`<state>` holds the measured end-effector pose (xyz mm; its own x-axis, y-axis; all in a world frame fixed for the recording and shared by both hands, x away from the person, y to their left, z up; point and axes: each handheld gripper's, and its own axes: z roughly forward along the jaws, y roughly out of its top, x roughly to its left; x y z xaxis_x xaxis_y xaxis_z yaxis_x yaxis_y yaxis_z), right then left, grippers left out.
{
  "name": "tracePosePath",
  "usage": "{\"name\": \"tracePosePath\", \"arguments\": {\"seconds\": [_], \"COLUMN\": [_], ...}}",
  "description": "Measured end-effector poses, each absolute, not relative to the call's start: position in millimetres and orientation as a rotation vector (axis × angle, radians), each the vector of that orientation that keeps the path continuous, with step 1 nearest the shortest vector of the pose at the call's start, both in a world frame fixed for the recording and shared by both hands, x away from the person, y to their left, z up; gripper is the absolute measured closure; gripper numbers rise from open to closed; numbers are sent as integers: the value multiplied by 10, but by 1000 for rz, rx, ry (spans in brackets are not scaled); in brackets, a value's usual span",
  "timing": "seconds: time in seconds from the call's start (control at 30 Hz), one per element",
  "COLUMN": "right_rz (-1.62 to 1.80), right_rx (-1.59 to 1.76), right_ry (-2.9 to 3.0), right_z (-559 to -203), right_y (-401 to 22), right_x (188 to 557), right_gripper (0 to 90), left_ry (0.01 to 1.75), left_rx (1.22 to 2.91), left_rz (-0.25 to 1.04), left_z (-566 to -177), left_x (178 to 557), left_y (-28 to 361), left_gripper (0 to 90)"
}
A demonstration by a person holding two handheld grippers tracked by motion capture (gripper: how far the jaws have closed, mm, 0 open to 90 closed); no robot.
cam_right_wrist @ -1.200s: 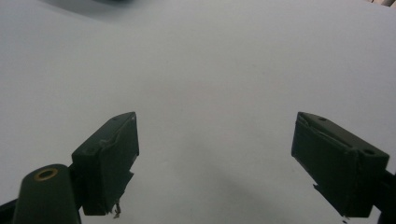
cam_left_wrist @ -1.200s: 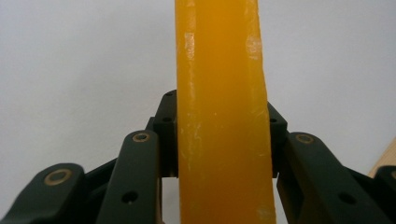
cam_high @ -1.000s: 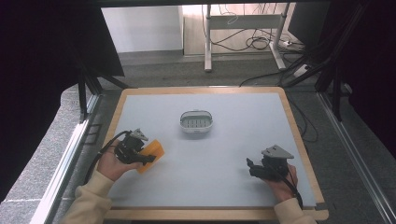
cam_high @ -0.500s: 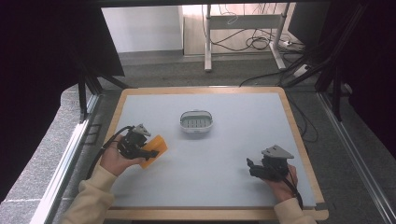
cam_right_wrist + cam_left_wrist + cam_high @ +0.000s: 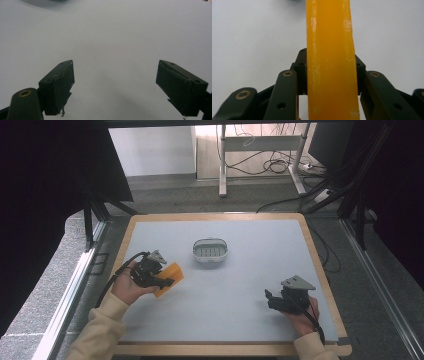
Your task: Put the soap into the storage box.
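An orange bar of soap (image 5: 169, 276) is clamped edge-on in my left gripper (image 5: 162, 279), just above the white table top at its left side. In the left gripper view the orange bar (image 5: 331, 62) runs up the middle of the picture with both black jaws pressed flat against its sides. A white oval soap dish (image 5: 210, 250) with a slotted floor stands at the table's middle, to the right of and beyond the bar. My right gripper (image 5: 270, 299) rests low at the table's right front, held by a hand. Its jaws (image 5: 117, 87) stand wide open over bare white surface.
The white table top (image 5: 250, 270) has a wooden rim (image 5: 320, 265). A metal rail (image 5: 75, 285) runs along its left side. Beyond the far edge a desk frame (image 5: 260, 145) stands among cables on the floor.
My left gripper has carried the orange bar a little farther from the person and slightly right, toward the dish. The right gripper has stayed where it was.
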<state>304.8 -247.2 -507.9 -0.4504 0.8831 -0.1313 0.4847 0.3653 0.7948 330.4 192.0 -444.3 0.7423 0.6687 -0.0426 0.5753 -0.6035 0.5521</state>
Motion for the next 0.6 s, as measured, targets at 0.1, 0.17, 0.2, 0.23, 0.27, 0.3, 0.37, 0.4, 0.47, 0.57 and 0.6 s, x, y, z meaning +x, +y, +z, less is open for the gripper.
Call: {"name": "tracePosePath", "arguments": {"seconds": [0.1,0.17,0.2,0.23,0.27,0.3,0.37,0.4,0.47,0.57,0.6], "right_rz": [938,939,937,937,936,936,936,933,933,930,930], "right_rx": [1179,1181,1180,1181,1181,1181,1181,1180,1179,1179,1179], "right_ry": [2075,2075,2075,2074,2075,2075,2074,2075,2076,2077,2077], "right_z": [-5080,-5080,-5081,-5080,-5079,-5079,-5081,-5081,-5081,-5082,-5082], "right_y": [-2473,-2474,-2476,-2478,-2479,-2479,-2476,-2474,-2472,-2475,-2475], "right_x": [3047,3046,3048,3049,3049,3049,3048,3046,3045,3046,3046], "right_gripper": [154,154,154,154,154,154,156,157,157,157,157], "left_ry": [922,918,916,910,911,907,902,897,893,890,888], "left_rx": [2387,2384,2385,2390,2385,2390,2383,2385,2381,2379,2378], "left_rz": [230,233,237,243,245,244,244,248,241,243,244], "left_z": [-4420,-4410,-4403,-4395,-4390,-4380,-4368,-4361,-4353,-4344,-4345], "left_x": [3320,3335,3346,3356,3363,3372,3387,3394,3408,3432,3440], "left_y": [1896,1888,1879,1873,1864,1858,1846,1843,1835,1828,1824], "left_gripper": [620,620,620,620,620,620,620,620,620,620,620]}}
